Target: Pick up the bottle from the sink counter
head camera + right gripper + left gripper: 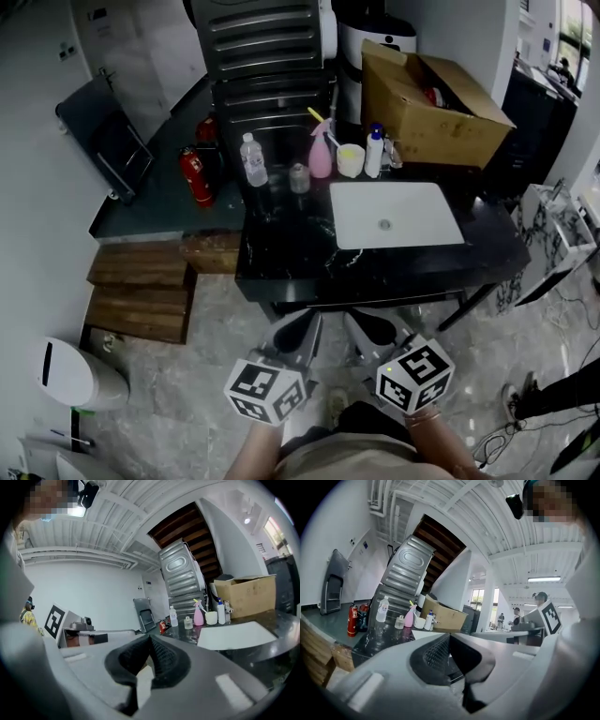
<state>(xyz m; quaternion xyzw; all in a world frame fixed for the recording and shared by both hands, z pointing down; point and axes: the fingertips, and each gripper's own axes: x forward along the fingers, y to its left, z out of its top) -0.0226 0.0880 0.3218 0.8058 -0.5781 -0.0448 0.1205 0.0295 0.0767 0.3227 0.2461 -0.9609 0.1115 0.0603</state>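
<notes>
Approach is the step in hand, by my reading. In the head view the left gripper (298, 330) and right gripper (368, 328) hang low near the person's body, well short of the counter (281, 262). The bottle (253, 159), clear with a white cap, stands upright at the counter's back, left of the sink (396, 214), with a jar (299, 177) and a pink sprayer (321, 153) near it. I take it for the target, though a white bottle (374, 152) by the box (431, 103) could also answer. In the left gripper view the jaws are pressed together on nothing, and the bottle (382, 610) shows far off at left. In the right gripper view the jaws likewise meet, empty, and the bottle (174, 616) is small and distant. The next move calls for a reach forward and jaws spread wide before closing round the bottle's body, clear of the jar. Its fill level is too small to tell, and both gripper bodies hide the counter's near edge.
</notes>
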